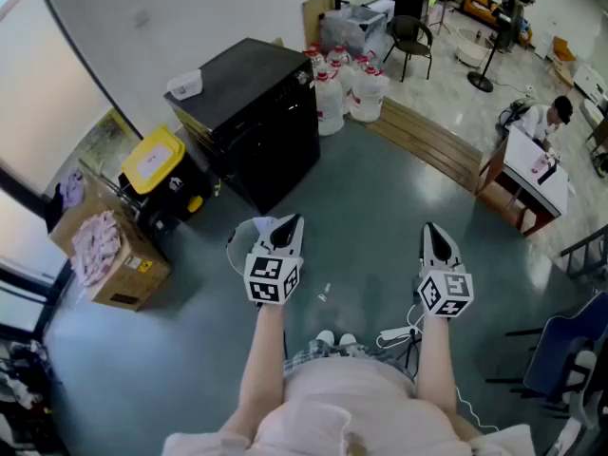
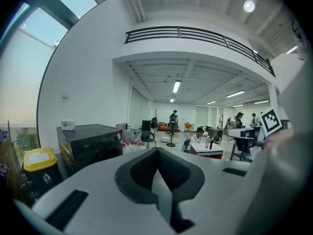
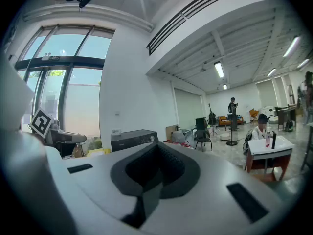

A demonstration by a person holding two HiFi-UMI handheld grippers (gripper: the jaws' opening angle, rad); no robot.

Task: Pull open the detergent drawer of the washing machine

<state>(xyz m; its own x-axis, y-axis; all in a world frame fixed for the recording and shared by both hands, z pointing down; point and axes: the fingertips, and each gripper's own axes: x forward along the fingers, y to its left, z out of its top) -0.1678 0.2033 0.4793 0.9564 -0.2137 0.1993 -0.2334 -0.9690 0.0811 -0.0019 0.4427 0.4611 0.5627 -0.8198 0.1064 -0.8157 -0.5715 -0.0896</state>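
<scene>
Right now both grippers are held out level in front of the person, side by side over a grey floor. The left gripper (image 1: 289,224) has its jaws clenched together with nothing between them. The right gripper (image 1: 433,232) is clenched the same way, also empty.

The washing machine (image 1: 261,112) is black and stands ahead and to the left of the left gripper, well apart from both grippers, close to the curved white wall. Its front faces the open floor. The detergent drawer, in the top strip of that front, is too small to make out.

A small white box (image 1: 184,85) lies on top of the machine. Beside the machine sits a yellow-lidded bin (image 1: 152,160), and nearer the person a cardboard box (image 1: 123,274) holds pale cloth. White jugs (image 1: 350,88) cluster at the machine's far side, next to a low wooden bench (image 1: 432,142). Further right a seated person (image 1: 549,120) is at a white desk (image 1: 540,174). A power strip (image 1: 394,333) lies on the floor by the person's feet.
</scene>
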